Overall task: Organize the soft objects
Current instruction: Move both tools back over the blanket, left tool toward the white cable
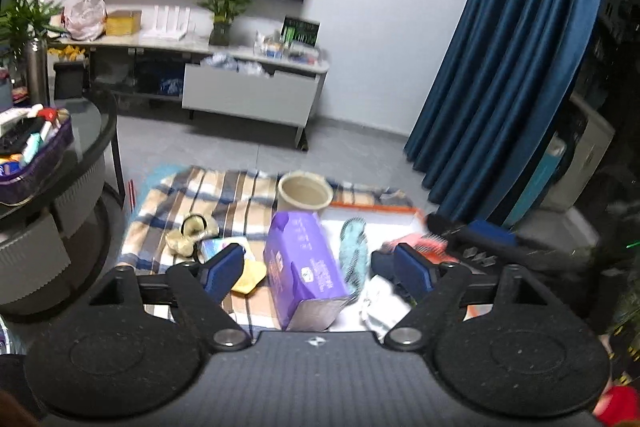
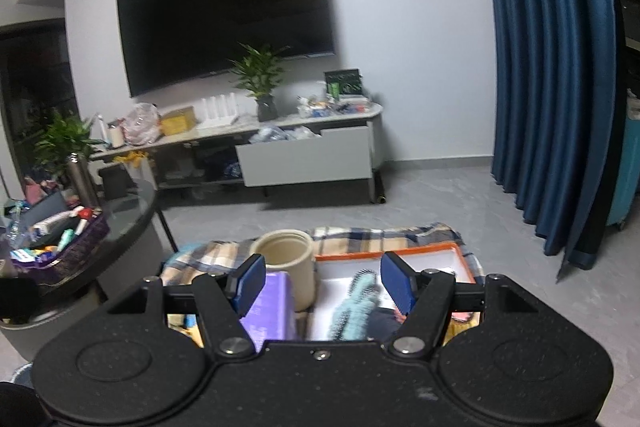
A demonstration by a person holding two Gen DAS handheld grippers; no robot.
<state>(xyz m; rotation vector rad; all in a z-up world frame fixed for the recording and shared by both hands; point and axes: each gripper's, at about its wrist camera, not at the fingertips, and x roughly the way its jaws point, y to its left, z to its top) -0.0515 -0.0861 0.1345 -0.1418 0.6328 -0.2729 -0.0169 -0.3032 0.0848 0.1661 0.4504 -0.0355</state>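
On the floor lies a plaid blanket [image 1: 200,203] with a white, orange-rimmed tray [image 1: 384,215] on its right side. A purple soft pack [image 1: 304,267] lies between blanket and tray. A fuzzy teal item [image 1: 354,251] rests in the tray, with white cloth [image 1: 378,303] and a red brush [image 1: 424,243] near it. Yellow cloth [image 1: 250,277] and beige fluffy earmuffs [image 1: 192,233] lie on the blanket. My left gripper [image 1: 320,267] hovers open above the purple pack, touching nothing. My right gripper [image 2: 322,285] is open too, above the teal item [image 2: 356,307] and purple pack [image 2: 268,311].
A beige round pot [image 1: 306,193] stands at the blanket's far edge. A round glass table [image 1: 88,131] with a purple basket [image 1: 36,163] of toiletries is on the left. Blue curtains [image 1: 512,67] hang right. A TV cabinet [image 1: 248,91] with an open drawer stands by the far wall.
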